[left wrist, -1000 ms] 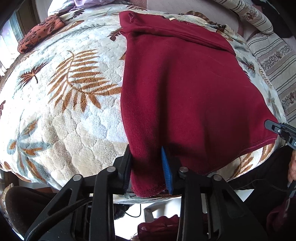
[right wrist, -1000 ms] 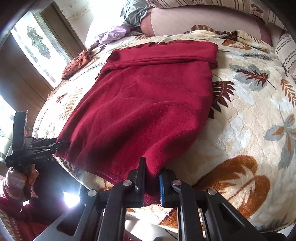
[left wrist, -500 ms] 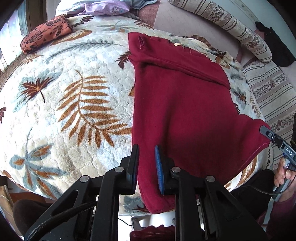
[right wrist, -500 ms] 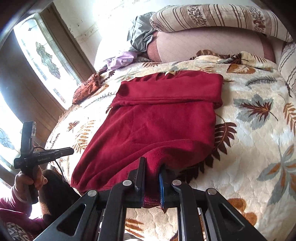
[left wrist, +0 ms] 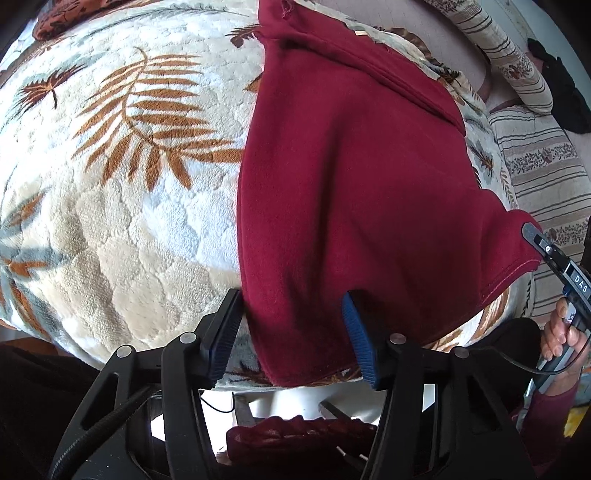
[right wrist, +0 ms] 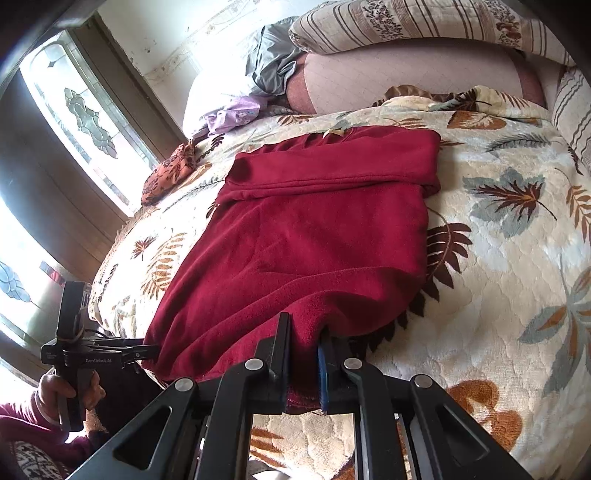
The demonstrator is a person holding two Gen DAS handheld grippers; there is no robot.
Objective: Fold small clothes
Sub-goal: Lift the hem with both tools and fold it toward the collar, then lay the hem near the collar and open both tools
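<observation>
1. Left wrist view: we find one maroon fleece garment (left wrist: 351,192) lying at the bed's (left wrist: 110,221) near edge, hem overhanging.
2. Left claw (left wrist: 291,332) spread, straddling the hem; right claw (right wrist: 303,354) pinching the other hem corner.
3. We judge it soft, light and limp; grip the hem corners.

Garment (right wrist: 314,236) on blanket (right wrist: 498,258), pillows (right wrist: 413,22) behind
</observation>
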